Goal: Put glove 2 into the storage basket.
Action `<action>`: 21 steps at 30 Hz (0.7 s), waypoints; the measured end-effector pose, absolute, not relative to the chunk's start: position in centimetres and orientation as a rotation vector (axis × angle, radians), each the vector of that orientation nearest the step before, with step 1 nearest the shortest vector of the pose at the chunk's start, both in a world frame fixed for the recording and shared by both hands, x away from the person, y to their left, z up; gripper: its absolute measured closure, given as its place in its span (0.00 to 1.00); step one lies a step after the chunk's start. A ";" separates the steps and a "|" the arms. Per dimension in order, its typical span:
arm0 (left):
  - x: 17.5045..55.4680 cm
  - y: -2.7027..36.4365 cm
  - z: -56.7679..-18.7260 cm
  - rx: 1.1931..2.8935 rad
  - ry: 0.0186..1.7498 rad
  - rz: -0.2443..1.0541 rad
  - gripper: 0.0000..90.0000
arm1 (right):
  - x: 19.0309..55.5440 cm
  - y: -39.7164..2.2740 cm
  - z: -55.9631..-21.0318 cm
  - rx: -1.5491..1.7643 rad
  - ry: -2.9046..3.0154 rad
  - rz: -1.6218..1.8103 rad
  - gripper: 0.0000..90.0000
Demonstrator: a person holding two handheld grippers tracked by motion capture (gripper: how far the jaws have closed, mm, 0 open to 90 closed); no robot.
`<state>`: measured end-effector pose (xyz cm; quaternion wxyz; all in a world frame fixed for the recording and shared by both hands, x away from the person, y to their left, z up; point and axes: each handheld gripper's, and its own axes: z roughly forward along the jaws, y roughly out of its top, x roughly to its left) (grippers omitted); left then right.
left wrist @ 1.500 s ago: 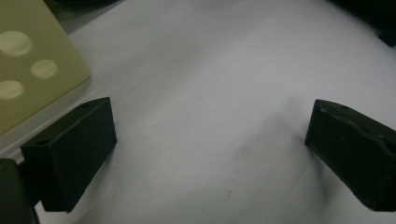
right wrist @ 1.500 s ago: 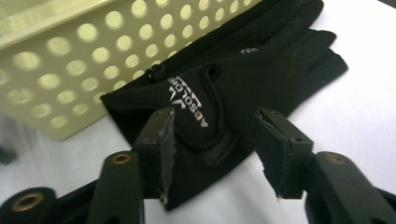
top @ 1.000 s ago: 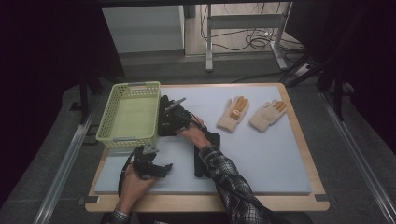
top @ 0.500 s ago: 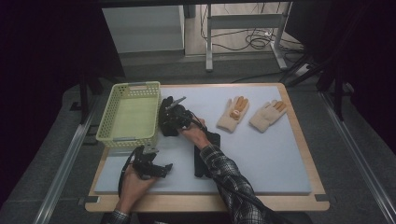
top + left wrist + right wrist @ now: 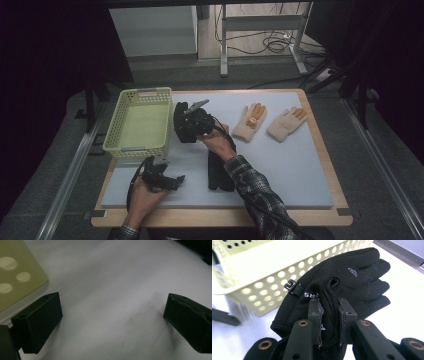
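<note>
I see the yellow basket (image 5: 140, 122) at the table's left edge, nothing inside it. My left gripper (image 5: 162, 177) sits low near the front, just below the basket, jaws wide apart w/ bare white mat (image 5: 112, 290) between them. Next over, my right gripper (image 5: 329, 320) is clamped on a black glove (image 5: 342, 282) at the cuff, held just beside the basket's right wall. Another black glove (image 5: 219, 172) lies flat mid-table. Far right: two tan gloves (image 5: 270, 122) side by side.
</note>
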<state>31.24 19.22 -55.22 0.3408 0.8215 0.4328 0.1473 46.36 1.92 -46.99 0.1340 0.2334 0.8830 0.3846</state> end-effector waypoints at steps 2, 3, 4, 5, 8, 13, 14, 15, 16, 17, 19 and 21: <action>31.2 19.2 -55.2 2.138 1.125 0.383 0.02 | 45.8 1.4 -46.4 0.668 2.553 1.114 0.83; 31.2 19.2 -55.2 2.136 1.126 0.383 0.02 | 45.6 1.2 -46.2 0.667 2.550 1.117 0.83; 31.2 19.2 -55.2 2.138 1.126 0.383 0.02 | 45.3 0.9 -45.9 0.664 2.548 1.121 0.83; 31.2 19.2 -55.2 2.138 1.126 0.383 0.02 | 45.0 0.6 -45.7 0.663 2.542 1.129 0.83; 31.3 19.2 -55.2 2.137 1.126 0.384 0.02 | 44.2 -0.5 -45.1 0.660 2.531 1.135 0.83; 31.3 19.2 -55.2 2.138 1.125 0.385 0.02 | 42.8 -2.3 -44.1 0.663 2.507 1.136 0.83; 31.3 19.2 -55.2 2.139 1.124 0.384 0.02 | 42.6 -2.6 -43.8 0.668 2.502 1.138 0.83; 31.3 19.2 -55.2 2.138 1.124 0.385 0.02 | 42.3 -3.1 -43.6 0.673 2.498 1.138 0.83; 31.3 19.2 -55.2 2.138 1.125 0.384 0.02 | 42.0 -3.5 -43.4 0.675 2.494 1.139 0.83; 31.3 19.2 -55.2 2.139 1.125 0.385 0.02 | 41.6 -3.9 -43.1 0.680 2.490 1.141 0.83; 31.2 19.2 -55.2 2.135 1.126 0.384 0.02 | 40.9 -4.8 -42.7 0.685 2.483 1.136 0.83; 31.2 19.2 -55.2 2.132 1.128 0.384 0.02 | 40.2 -5.6 -42.4 0.689 2.478 1.137 0.83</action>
